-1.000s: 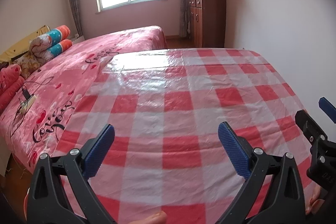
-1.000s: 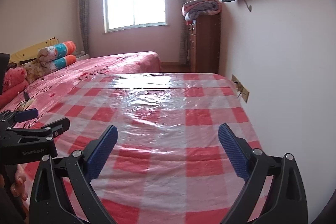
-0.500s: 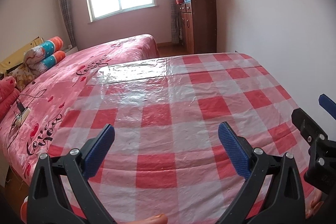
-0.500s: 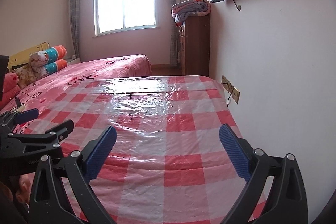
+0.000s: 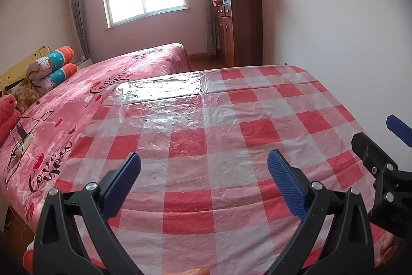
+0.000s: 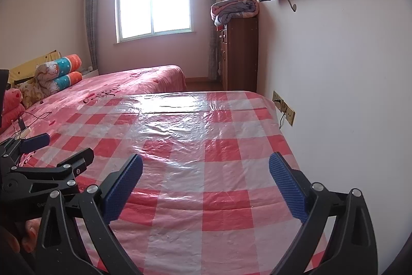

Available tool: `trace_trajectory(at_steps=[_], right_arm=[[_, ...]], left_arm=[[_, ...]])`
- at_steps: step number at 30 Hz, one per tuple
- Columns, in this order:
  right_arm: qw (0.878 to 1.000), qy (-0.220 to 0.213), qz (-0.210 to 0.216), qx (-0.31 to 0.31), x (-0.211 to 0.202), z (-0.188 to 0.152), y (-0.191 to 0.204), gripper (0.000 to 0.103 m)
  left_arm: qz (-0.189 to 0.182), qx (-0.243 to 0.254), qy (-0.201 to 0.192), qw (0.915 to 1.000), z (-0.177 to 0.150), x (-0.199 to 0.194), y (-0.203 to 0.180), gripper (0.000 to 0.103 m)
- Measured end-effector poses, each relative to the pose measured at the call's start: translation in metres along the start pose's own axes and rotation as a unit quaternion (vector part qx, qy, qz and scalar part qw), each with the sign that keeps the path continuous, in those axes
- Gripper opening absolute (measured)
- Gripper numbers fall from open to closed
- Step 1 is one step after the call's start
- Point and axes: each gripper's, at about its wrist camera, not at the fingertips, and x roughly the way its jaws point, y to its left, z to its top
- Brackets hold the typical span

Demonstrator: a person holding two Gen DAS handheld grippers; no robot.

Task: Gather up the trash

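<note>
No trash can be seen on the red-and-white checked plastic tablecloth [image 5: 206, 146]; collection is judged not yet begun. Above it, the left gripper [image 5: 203, 172] and right gripper [image 6: 206, 172] are held wide apart, empty.

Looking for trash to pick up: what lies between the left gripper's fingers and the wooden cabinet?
Only checked tablecloth, then a strip of floor before the cabinet. The left wrist view shows no trash beyond the open left gripper.
</note>
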Motion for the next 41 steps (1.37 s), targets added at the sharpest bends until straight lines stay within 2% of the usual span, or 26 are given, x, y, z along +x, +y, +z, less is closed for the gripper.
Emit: trace_trajectory(at_steps=[17, 29, 33, 38, 41], right_arm=[[1.000, 0.011, 0.005, -0.006, 0.005, -0.002, 0.011, 0.097], [0.999, 0.038, 0.002, 0.004, 0.019, -0.003, 0.009, 0.097], [0.998, 0.067, -0.006, 0.006, 0.033, -0.004, 0.008, 0.097], [0.992, 0.123, -0.002, 0.000, 0.056, -0.005, 0.010, 0.097], [0.988, 0.155, -0.002, -0.007, 0.069, -0.008, 0.013, 0.097]], left_arm=[[-0.009, -0.012, 0.010, 0.9998, -0.004, 0.009, 0.009, 0.099], [-0.014, -0.008, 0.026, 0.9995, -0.008, 0.026, 0.006, 0.099], [-0.019, -0.013, 0.057, 0.9981, -0.012, 0.044, 0.006, 0.099], [-0.019, -0.020, 0.124, 0.9919, -0.016, 0.073, 0.005, 0.099], [-0.023, -0.016, 0.142, 0.9895, -0.018, 0.082, 0.003, 0.099]])
